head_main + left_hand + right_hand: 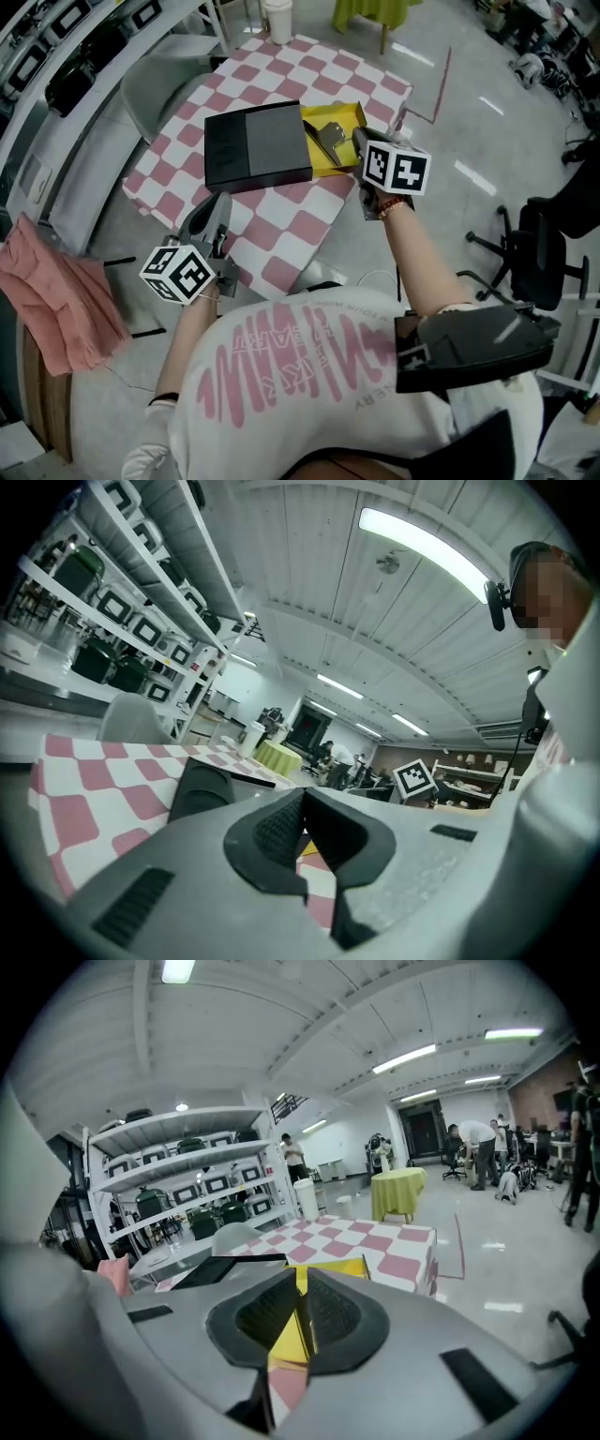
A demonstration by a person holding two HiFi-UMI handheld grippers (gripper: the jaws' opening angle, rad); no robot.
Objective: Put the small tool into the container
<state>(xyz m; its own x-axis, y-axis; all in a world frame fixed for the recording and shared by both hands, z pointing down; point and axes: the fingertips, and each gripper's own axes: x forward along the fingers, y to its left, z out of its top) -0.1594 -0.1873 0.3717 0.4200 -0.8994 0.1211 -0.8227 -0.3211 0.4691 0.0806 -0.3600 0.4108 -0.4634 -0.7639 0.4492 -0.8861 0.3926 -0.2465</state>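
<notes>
From where I stand, the small tool [327,138] already lies inside the yellow container [349,112], a grey metal piece on its floor. The container sits on the checked surface [281,225], right against a flat black box [255,145].

The right gripper [360,141] hangs at the container's near right corner. Its 2 fingers are almost together, with only a sliver of gap through which the yellow shows, and they have hold of nothing. The left gripper [217,202] hovers over the near edge of the surface, well apart from the container. Its fingers are likewise closed up and empty.

So I judge the drop made, and the step in hand is getting clear of it cleanly. The right gripper should come straight up and back, away from the yellow wall. The container looks light, and a brush from the fingers could nudge it or tip the tool against the rim. It is worth checking that the tool rests wholly within the walls, since part of it sits close under the gripper, where I cannot see it well. The left gripper need not come in.
</notes>
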